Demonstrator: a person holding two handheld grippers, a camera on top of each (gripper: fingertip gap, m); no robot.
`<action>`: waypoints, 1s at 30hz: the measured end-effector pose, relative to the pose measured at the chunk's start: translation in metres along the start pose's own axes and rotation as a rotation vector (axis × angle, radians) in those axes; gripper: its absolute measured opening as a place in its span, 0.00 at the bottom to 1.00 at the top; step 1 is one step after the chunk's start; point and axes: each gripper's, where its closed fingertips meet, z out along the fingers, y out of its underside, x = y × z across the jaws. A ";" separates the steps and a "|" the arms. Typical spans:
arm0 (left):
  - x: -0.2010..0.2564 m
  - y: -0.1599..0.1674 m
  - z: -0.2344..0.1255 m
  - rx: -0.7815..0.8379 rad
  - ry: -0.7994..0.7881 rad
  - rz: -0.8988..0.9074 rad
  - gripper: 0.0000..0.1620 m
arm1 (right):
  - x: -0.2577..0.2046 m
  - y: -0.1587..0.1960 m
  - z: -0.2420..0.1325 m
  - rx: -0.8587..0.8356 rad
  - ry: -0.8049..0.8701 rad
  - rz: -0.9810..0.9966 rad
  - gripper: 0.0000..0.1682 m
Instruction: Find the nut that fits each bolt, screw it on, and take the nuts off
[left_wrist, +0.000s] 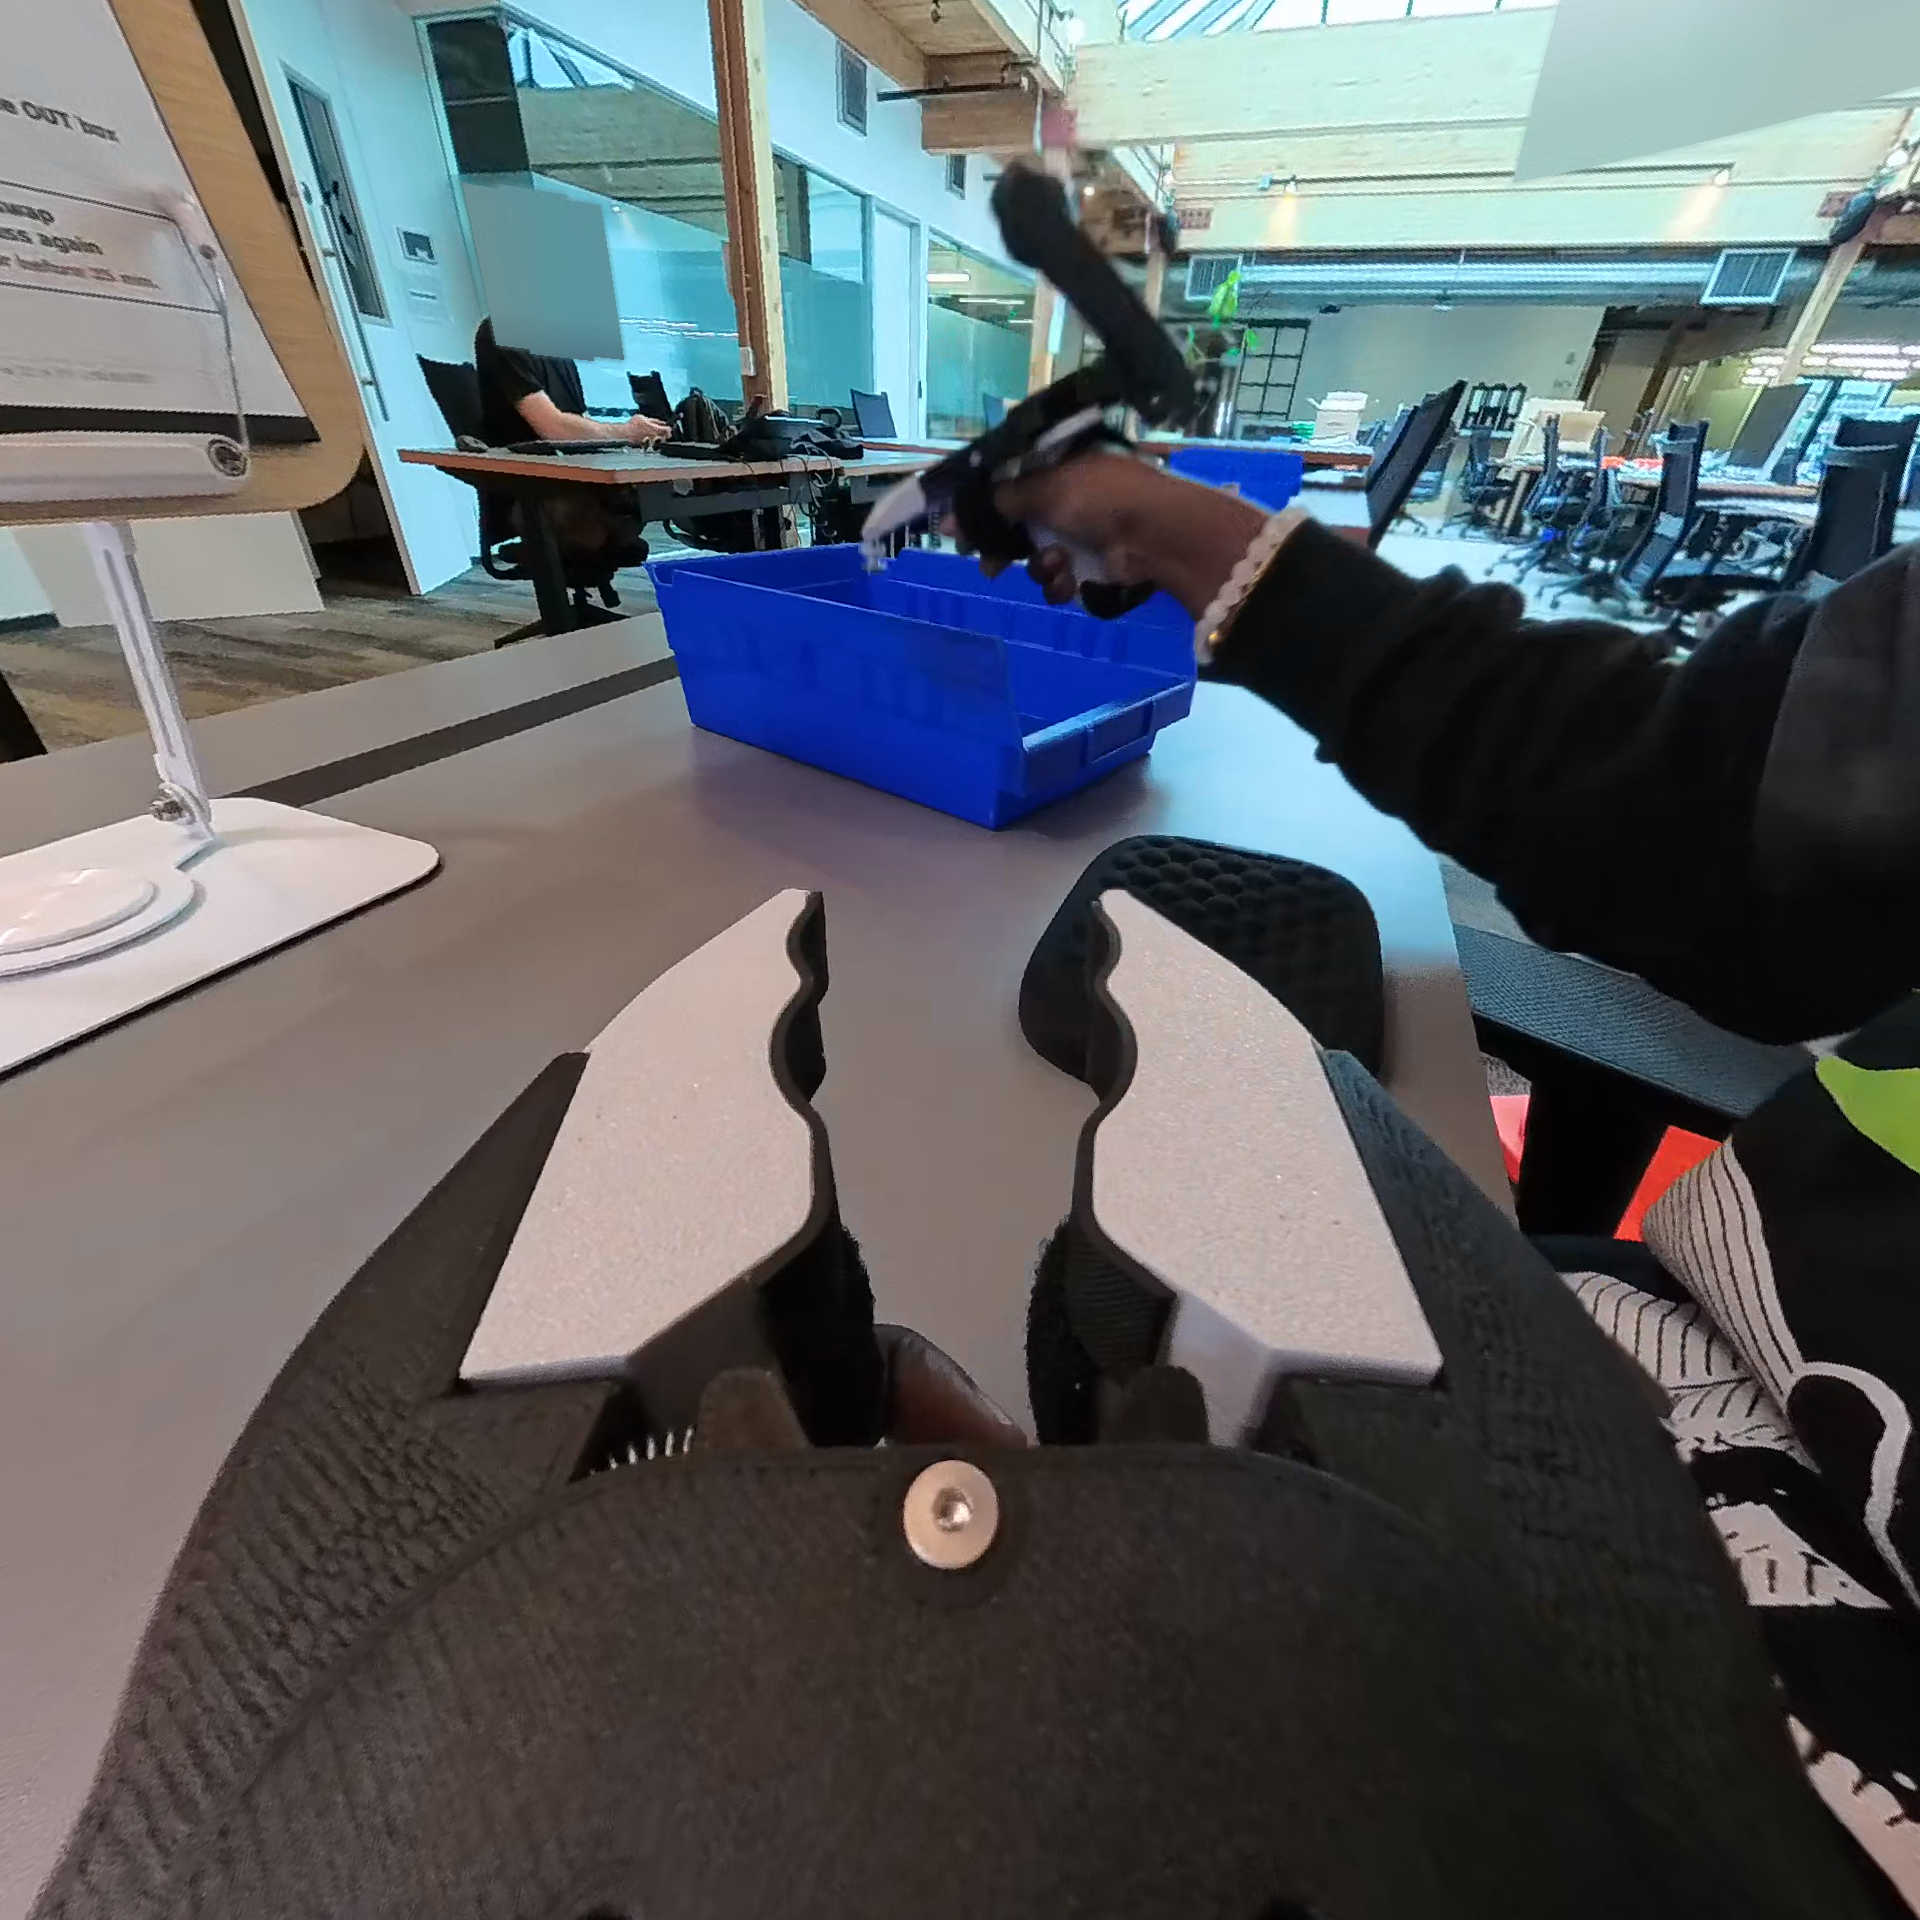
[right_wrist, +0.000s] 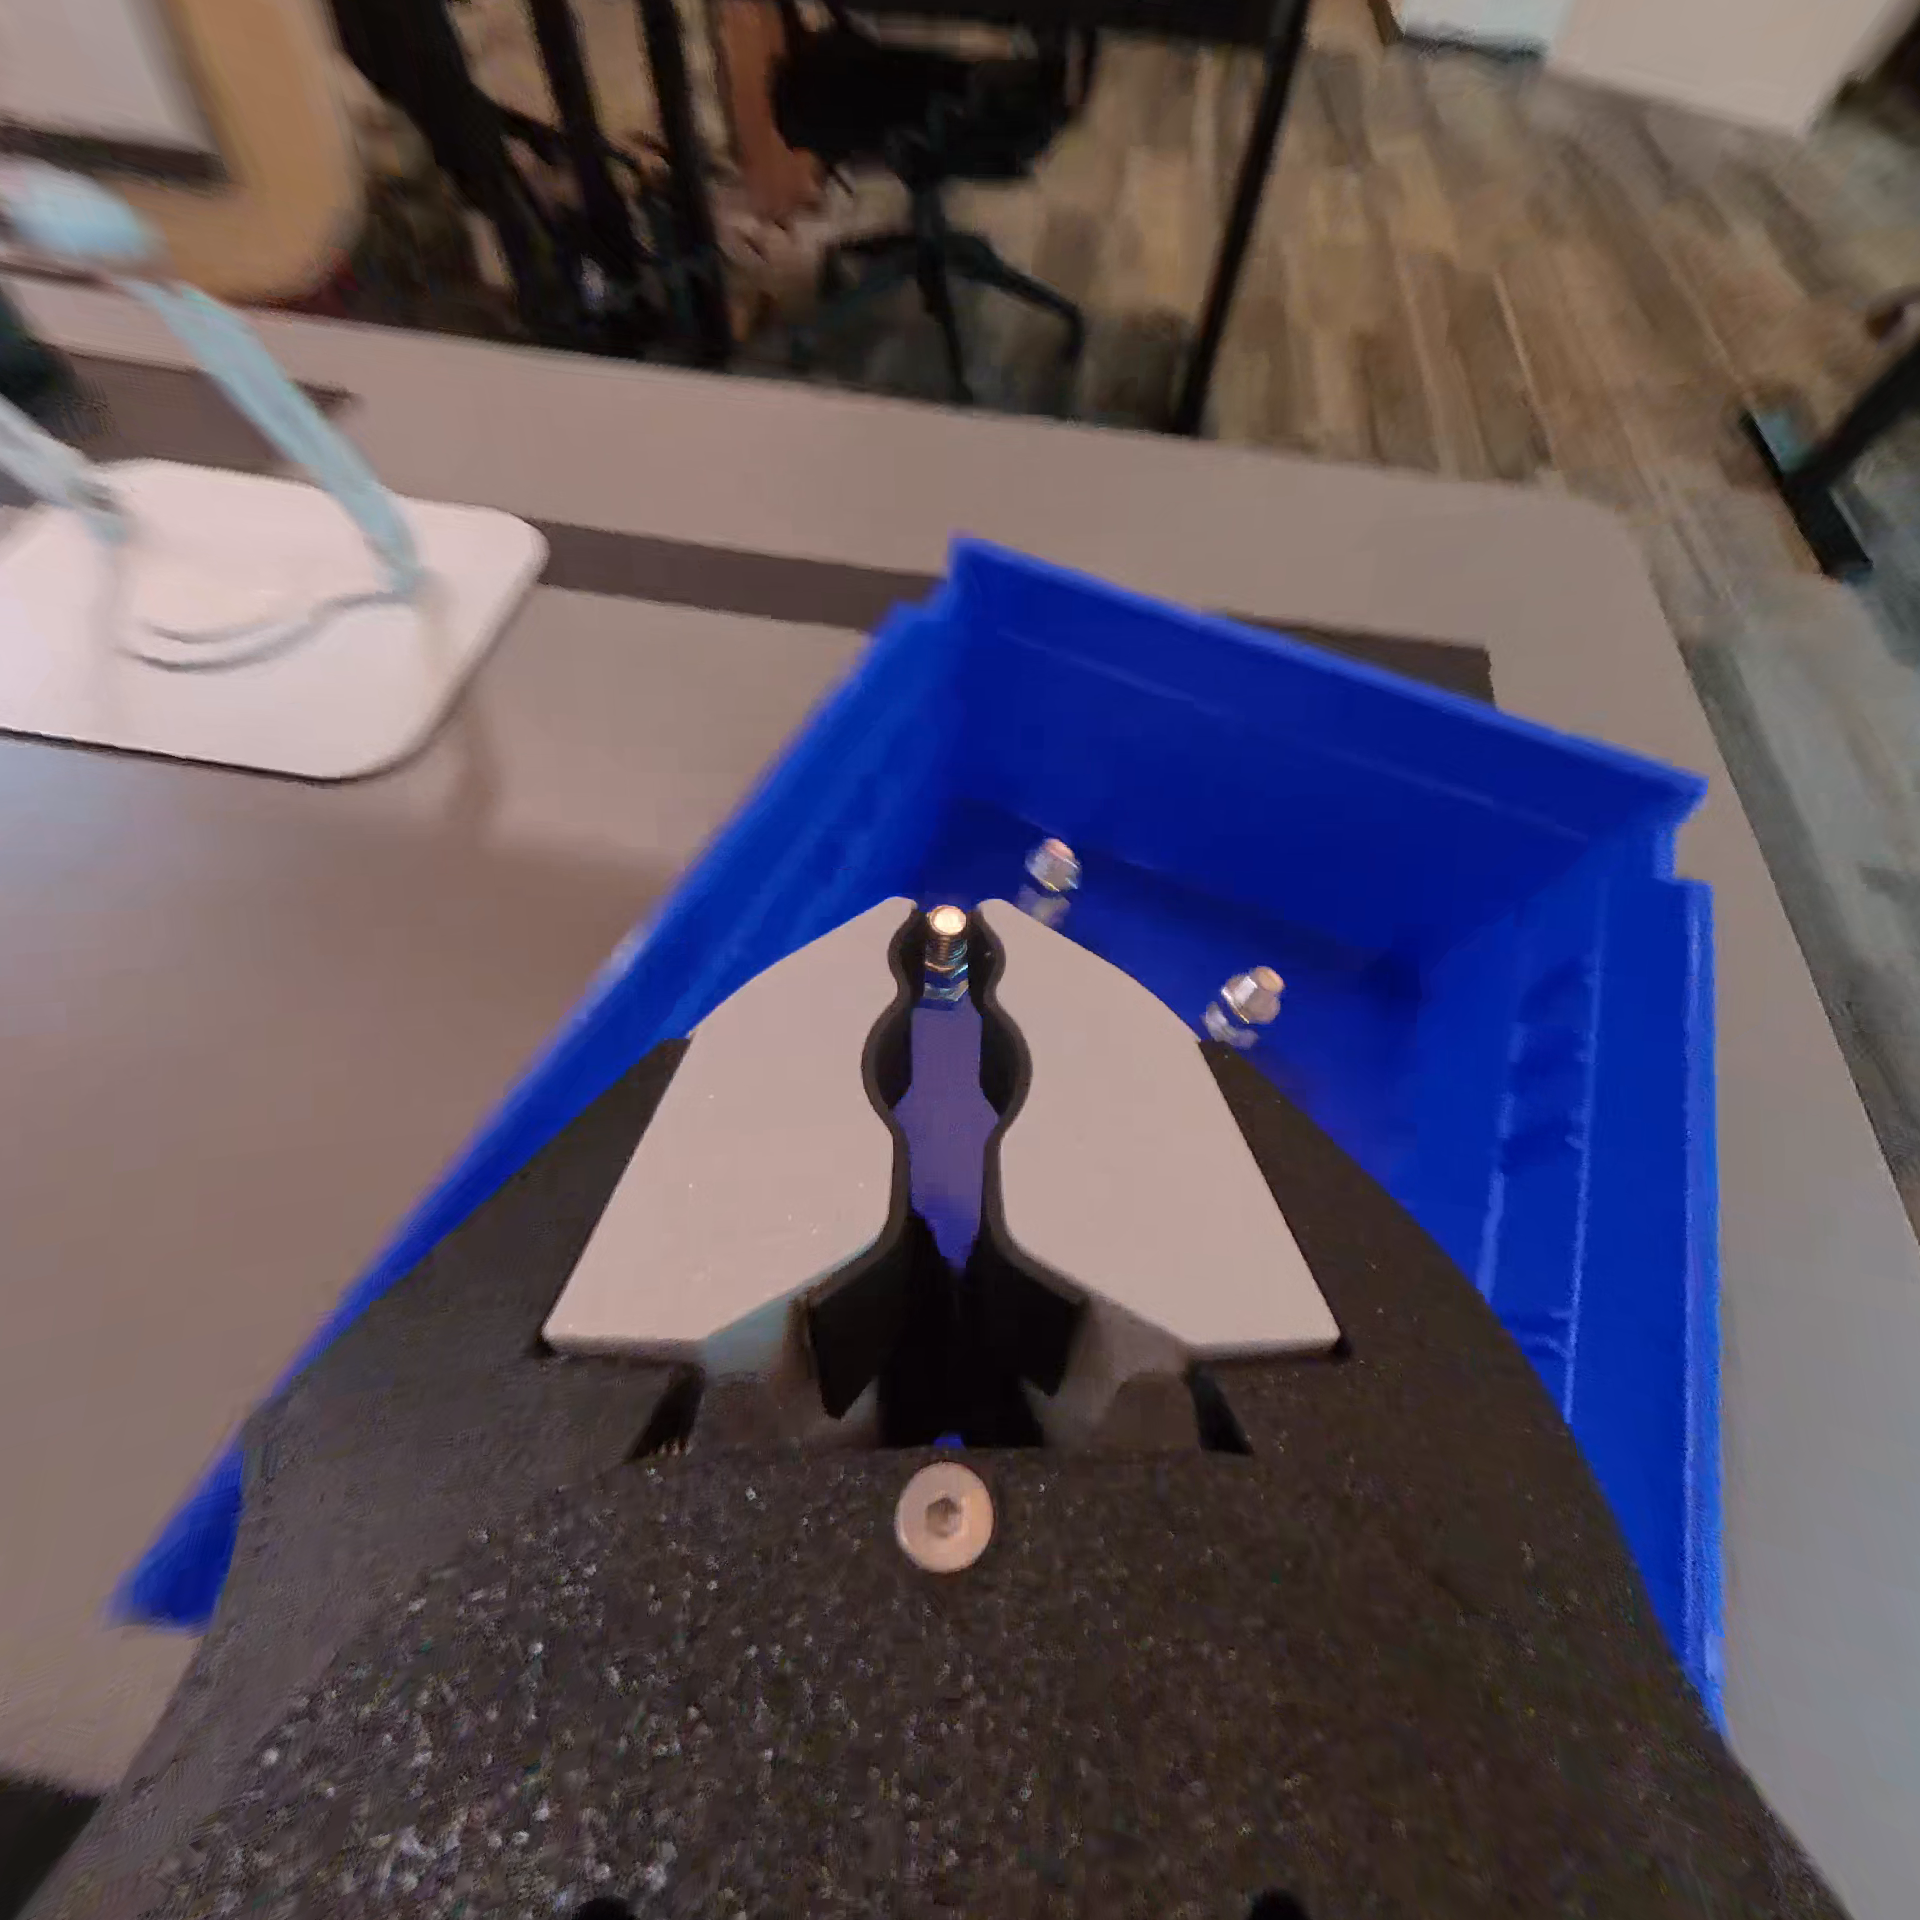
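Observation:
My right gripper (right_wrist: 945, 920) is shut on a small silver bolt (right_wrist: 944, 940) with a nut (right_wrist: 943, 987) on its thread, held over the open blue bin (right_wrist: 1299, 727). Two more bolts with nuts lie on the bin floor, one (right_wrist: 1051, 868) near the far wall and one (right_wrist: 1242, 997) to the right. In the left wrist view the right gripper (left_wrist: 883, 545) hangs over the blue bin (left_wrist: 883, 707), held by a hand in a dark sleeve. My left gripper (left_wrist: 956, 914) is open and empty, low over the grey table (left_wrist: 520, 883), short of the bin.
A white stand base (left_wrist: 208, 894) with a sign on a post sits on the table's left; it also shows in the right wrist view (right_wrist: 260, 623). A black textured pad (left_wrist: 1247, 935) lies under my left gripper's right finger. A person sits at a far desk (left_wrist: 623, 462). The table edge is right of the bin. My right fingertips sit around 40 cm from my left ones.

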 end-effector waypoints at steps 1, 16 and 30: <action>-0.001 0.000 0.000 0.004 -0.002 -0.006 0.30 | 0.010 0.011 0.011 -0.042 0.024 0.016 0.04; -0.003 -0.004 -0.004 0.028 -0.006 -0.017 0.29 | 0.056 0.084 0.061 -0.314 0.168 0.073 0.05; -0.003 -0.006 -0.005 0.023 -0.011 -0.023 0.29 | -0.105 -0.029 -0.076 0.364 -0.182 0.014 0.40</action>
